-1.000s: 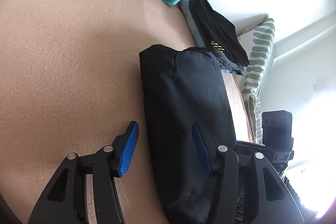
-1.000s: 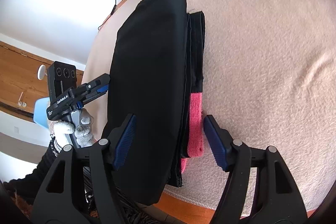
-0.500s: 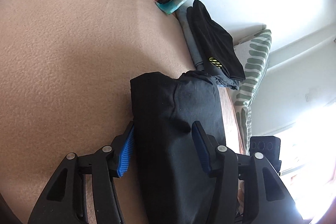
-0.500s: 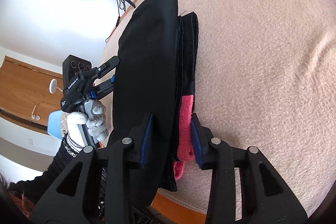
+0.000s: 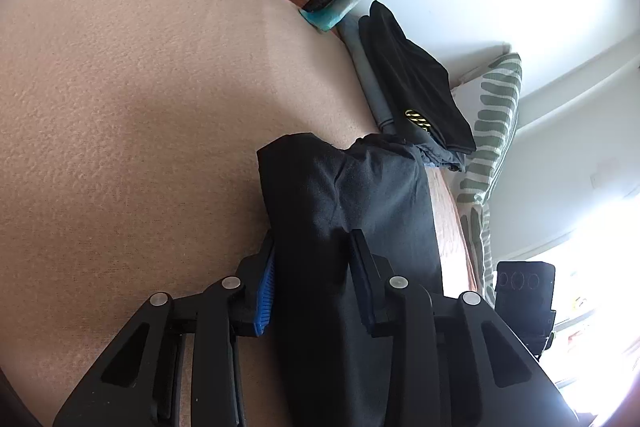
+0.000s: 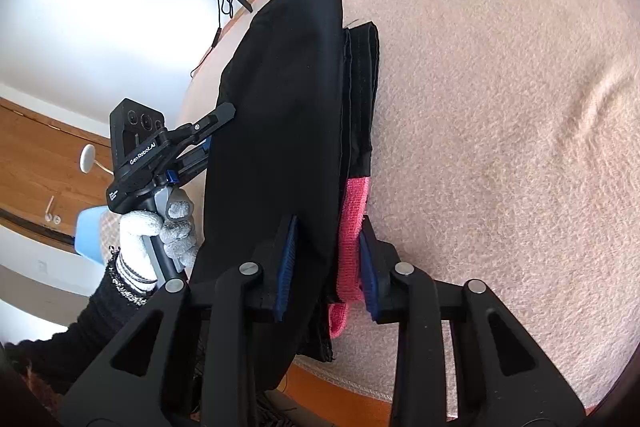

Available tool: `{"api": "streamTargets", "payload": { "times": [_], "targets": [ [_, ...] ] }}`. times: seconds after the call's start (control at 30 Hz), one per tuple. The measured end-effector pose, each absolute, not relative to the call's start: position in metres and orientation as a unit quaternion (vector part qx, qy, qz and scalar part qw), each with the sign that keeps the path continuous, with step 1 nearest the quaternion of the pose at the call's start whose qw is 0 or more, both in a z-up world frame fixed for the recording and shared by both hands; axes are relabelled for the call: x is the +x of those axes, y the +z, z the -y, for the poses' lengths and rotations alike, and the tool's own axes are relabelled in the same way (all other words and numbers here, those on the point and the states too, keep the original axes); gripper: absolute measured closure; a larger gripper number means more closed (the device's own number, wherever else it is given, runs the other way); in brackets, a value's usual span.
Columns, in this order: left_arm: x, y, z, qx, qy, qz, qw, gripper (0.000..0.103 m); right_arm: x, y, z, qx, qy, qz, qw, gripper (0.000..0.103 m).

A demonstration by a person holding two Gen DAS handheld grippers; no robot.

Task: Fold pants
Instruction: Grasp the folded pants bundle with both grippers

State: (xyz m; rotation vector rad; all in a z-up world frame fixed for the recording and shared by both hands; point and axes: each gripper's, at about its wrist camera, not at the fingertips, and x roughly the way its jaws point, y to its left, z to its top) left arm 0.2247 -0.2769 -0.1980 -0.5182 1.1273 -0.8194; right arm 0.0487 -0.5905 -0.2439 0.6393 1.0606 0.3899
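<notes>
The pants [image 5: 344, 211] are lying on the bed [image 5: 132, 115] as a narrow folded bundle. The left tool [image 5: 314, 279] and right tool [image 6: 326, 263] are each clamping one end. Judging by this, folding is nearly complete; placement on the far stack [image 5: 416, 95] is remaining.

The folded black cloth pants [image 5: 352, 235] are running off the left wrist view's bottom edge; black fabric is covering the left gripper's [image 5: 314, 281] right pad; the pink ribbed waistband [image 6: 352, 235] is hiding its lower end behind the right gripper [image 6: 328, 263].

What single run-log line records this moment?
step: grip folded black pants | left gripper: shut on pants | right gripper: shut on pants, pink waistband | surface: beige blanket
</notes>
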Motion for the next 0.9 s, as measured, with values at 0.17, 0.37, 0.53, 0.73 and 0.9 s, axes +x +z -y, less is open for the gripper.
{"api": "streamTargets", "payload": {
  "times": [0.17,0.37,0.53,0.73,0.9],
  "targets": [
    [0.219,-0.185,0.277,-0.219,-0.375,-0.496,0.752,0.085,0.042,-0.219,0.578,0.251,0.178,-0.462,0.832,0.088],
    [0.213,-0.176,0.28,-0.193,-0.377,-0.48,0.768,0.089,0.044,-0.208,0.562,0.196,0.174,-0.464,0.846,0.088],
    [0.215,-0.18,0.282,-0.196,-0.377,-0.484,0.765,0.089,0.051,-0.231,0.578,0.259,0.178,-0.481,0.818,0.078],
    [0.219,-0.188,0.281,-0.202,-0.375,-0.492,0.759,0.089,0.065,-0.25,0.583,0.293,0.185,-0.49,0.8,0.071],
    [0.212,-0.18,0.282,-0.195,-0.374,-0.475,0.773,0.09,0.059,-0.225,0.557,0.198,0.17,-0.476,0.84,0.084]
  ]
}}
